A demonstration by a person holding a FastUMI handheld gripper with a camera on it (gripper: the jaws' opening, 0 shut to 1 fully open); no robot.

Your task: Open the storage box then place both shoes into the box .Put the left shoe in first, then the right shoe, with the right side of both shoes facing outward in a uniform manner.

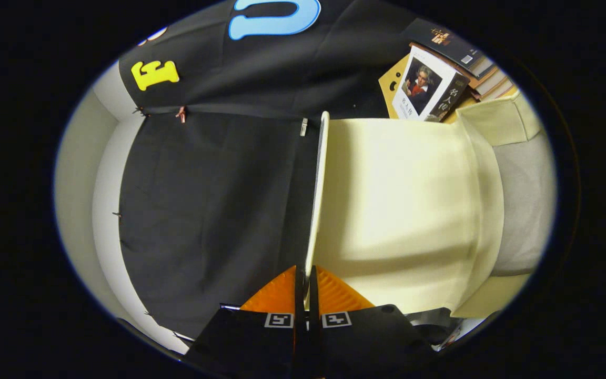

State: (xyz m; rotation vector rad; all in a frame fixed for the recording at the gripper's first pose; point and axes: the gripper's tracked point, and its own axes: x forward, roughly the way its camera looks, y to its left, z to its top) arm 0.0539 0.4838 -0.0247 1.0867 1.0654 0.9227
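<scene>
The tool (305, 287) is closing its two orange ribbed fingers (276, 295) on the thin edge of the storage box lid (317, 200), one finger on each side of the panel, with both pads pressing against it and almost no gap showing between them. The lid is cream-coloured and is standing edge-on to the camera, running straight ahead from between the fingers. The storage box (403, 210) is lying to the right of that edge, its pale cream surface spreading out from the lid line toward a folded flap (497, 121) at its far end. A grey surface (526, 205) is showing beyond the right side of the box. A stack of books (429, 87) is resting beyond the box, with one white-covered book leaning upright in front of the stack and darker books piled behind it. The booth's black cloth wall (203, 210) is hanging to the left of the lid.
</scene>
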